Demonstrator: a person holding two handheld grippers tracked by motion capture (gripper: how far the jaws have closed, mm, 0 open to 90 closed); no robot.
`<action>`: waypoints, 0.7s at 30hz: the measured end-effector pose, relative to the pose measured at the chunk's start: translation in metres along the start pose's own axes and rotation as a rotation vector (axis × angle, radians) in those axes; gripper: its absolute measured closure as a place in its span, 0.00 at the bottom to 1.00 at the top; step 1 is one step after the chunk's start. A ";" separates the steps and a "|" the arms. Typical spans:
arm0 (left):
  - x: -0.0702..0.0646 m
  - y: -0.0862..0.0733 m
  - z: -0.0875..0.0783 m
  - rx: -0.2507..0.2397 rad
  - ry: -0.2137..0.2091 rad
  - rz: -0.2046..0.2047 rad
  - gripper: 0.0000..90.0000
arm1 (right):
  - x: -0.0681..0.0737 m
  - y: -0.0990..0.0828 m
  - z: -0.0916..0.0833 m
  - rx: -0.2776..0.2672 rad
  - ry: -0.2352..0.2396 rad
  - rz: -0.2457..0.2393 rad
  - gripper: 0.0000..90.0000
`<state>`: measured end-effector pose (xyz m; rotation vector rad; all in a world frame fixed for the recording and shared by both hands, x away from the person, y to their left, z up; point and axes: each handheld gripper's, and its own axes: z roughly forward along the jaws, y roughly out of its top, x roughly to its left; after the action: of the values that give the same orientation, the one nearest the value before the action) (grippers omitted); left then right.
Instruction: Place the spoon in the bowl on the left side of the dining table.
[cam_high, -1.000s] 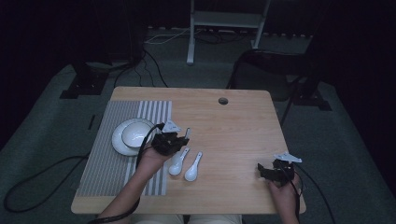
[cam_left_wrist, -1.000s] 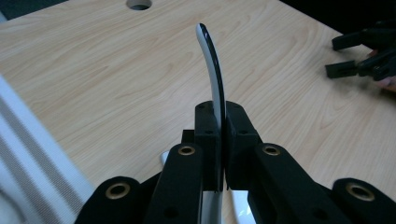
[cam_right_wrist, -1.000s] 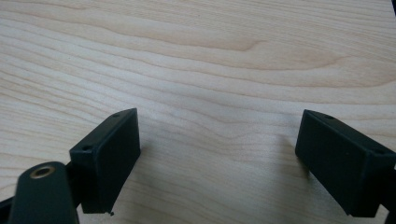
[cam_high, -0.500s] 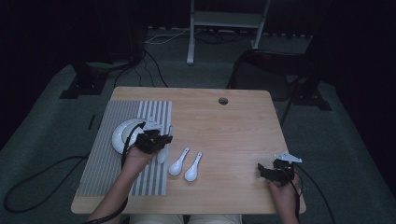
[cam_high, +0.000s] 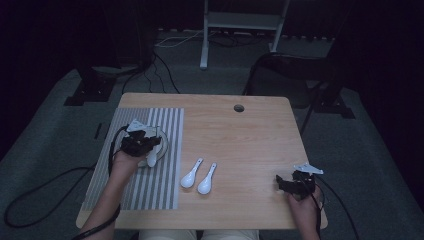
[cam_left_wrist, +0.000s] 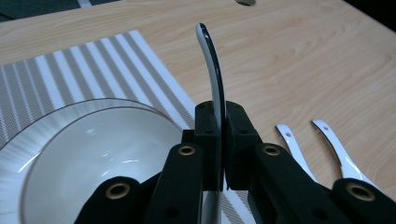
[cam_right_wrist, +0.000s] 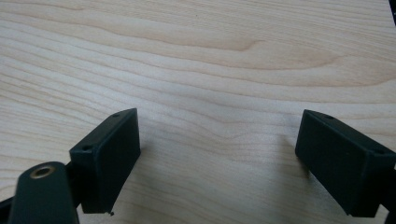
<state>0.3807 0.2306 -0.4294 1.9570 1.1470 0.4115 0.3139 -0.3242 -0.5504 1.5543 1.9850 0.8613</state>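
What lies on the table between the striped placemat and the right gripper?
Two white spoons lie beside the placemat; bare wood follows to the right gripper, seen in the high view.

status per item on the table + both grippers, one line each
left gripper: shut on a white spoon, over the plate
held spoon: clamped on edge between the jaws, handle pointing up and away
plate: upright on the striped mat, nothing lying in it
two loose spoons: lying side by side on bare wood, right of the mat
striped mat: flat on the table's left part
right gripper: open, holding nothing, low over bare wood
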 end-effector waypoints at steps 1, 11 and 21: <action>0.000 0.000 0.000 0.000 0.000 0.000 0.95 | 0.000 0.000 0.000 0.000 0.000 0.000 0.15; 0.032 0.010 0.002 -0.042 0.037 -0.052 0.95 | 0.000 0.000 0.000 0.000 -0.003 0.003 0.15; 0.050 0.007 0.021 -0.021 0.057 -0.091 0.95 | 0.000 0.000 0.000 -0.001 -0.003 0.002 0.15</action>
<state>0.4248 0.2611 -0.4422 1.8778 1.2579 0.4324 0.3140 -0.3244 -0.5504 1.5568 1.9808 0.8594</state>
